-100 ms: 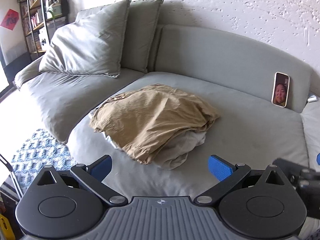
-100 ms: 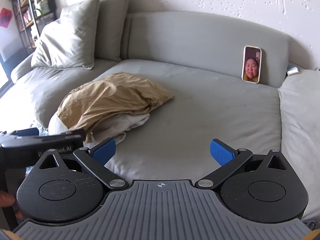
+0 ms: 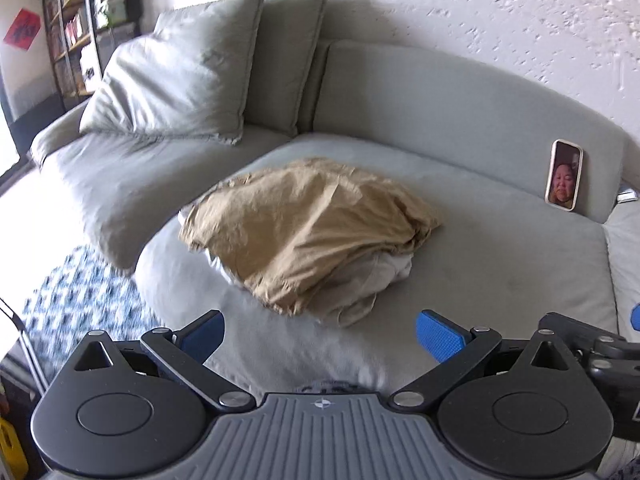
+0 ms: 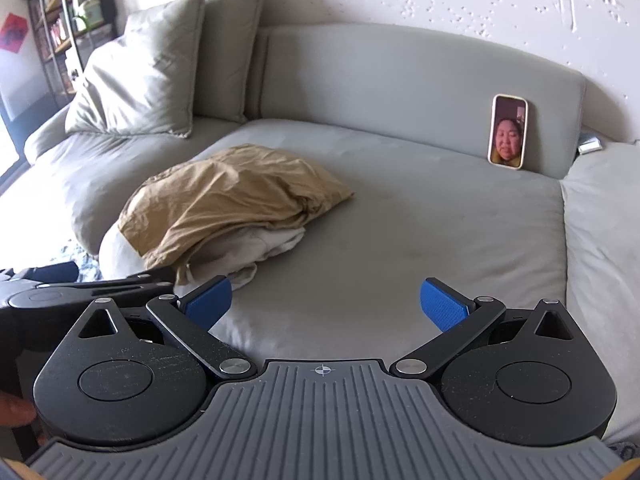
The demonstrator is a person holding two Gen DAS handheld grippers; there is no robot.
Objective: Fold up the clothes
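tan garment (image 3: 308, 228) lies in a loose, rumpled bundle on the grey sofa seat (image 3: 500, 264), on top of a pale grey-white garment (image 3: 372, 280) that pokes out at the near edge. neither piece shows a crisp folded outline: edges are wavy, layers bunched, so in my judgement folding is left for both; the heap fits either clothes awaiting folding or a rough half-fold in progress. left gripper (image 3: 320, 334) hangs short of the heap, fingers spread wide, nothing between them. right gripper (image 4: 325, 303) likewise spread and empty, over bare seat to the right of the heap. long axis of the tan bundle runs from near-left toward far-right, its tapered end pointing at the phone (image 4: 508, 137) propped on the backrest.
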